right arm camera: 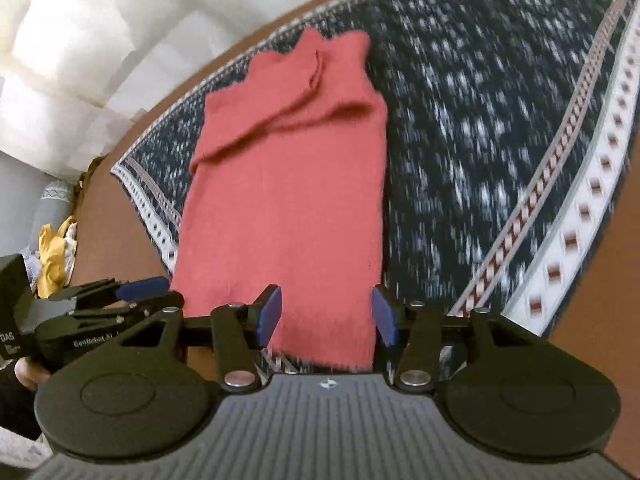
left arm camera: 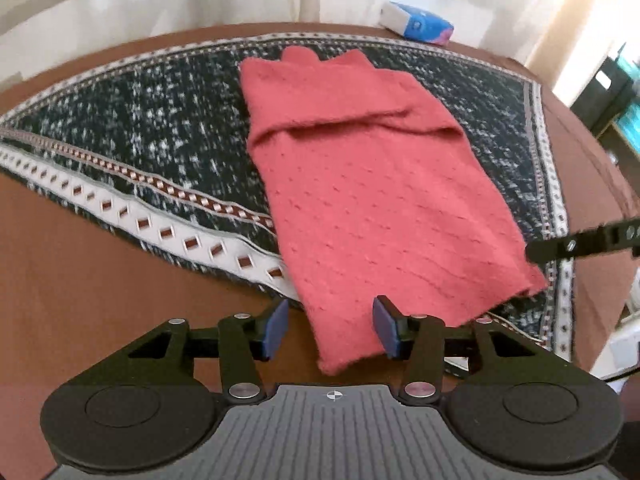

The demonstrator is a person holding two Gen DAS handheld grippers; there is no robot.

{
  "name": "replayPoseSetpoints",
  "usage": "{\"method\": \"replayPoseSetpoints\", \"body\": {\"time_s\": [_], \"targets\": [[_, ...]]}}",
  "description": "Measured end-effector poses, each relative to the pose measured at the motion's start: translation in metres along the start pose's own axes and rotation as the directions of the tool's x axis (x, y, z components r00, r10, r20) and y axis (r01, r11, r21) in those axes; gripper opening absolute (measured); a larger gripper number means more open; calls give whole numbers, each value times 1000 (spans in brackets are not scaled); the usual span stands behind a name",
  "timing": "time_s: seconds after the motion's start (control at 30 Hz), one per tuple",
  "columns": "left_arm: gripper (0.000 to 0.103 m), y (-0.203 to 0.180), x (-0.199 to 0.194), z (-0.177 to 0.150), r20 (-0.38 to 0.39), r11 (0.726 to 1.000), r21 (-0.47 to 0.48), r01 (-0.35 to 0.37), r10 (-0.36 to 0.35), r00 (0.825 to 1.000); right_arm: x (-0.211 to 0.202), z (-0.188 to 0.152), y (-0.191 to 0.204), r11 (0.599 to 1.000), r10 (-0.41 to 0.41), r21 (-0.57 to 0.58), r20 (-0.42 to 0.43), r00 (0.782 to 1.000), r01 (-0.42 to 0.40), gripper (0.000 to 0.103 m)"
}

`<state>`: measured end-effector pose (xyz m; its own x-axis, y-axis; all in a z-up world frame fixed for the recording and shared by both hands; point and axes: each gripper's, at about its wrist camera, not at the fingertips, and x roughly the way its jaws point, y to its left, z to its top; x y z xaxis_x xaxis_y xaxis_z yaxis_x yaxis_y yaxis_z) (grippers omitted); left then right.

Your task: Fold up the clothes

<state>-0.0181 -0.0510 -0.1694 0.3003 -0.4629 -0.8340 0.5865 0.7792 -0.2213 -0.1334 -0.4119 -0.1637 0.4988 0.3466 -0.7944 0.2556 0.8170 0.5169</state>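
Both tools are released and hold nothing. My left tool (left arm camera: 331, 328) hangs over the near hem of the red knit garment (left arm camera: 360, 200), fingers spread around its lower left corner; my right tool (right arm camera: 326, 316) straddles the same hem further along. The garment lies lengthwise on the patterned cloth (left arm camera: 120, 128) that covers the brown counter (left arm camera: 80, 288), sides already folded inward into a long strip, near end just over the cloth's border. I judge the cross fold is next: close on both hem corners together, then carry them evenly toward the far end. A tissue pack (left arm camera: 416, 24) sits well apart at the back.
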Motion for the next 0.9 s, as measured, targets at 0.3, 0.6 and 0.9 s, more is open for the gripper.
{"method": "replayPoseSetpoints", "body": {"time_s": [0.3, 0.6, 0.9], "targets": [[63, -18, 2, -13, 3, 997, -59, -58, 58, 998, -1, -11, -17, 995, 86, 51, 13, 996, -86, 55], [63, -30, -3, -18, 22, 991, -97, -92, 94, 995, -2, -18, -31, 982, 159, 97, 20, 987, -160, 52], [47, -29, 0, -20, 24, 987, -126, -102, 106, 994, 0, -22, -35, 973, 189, 130, 10, 982, -189, 43]]}}
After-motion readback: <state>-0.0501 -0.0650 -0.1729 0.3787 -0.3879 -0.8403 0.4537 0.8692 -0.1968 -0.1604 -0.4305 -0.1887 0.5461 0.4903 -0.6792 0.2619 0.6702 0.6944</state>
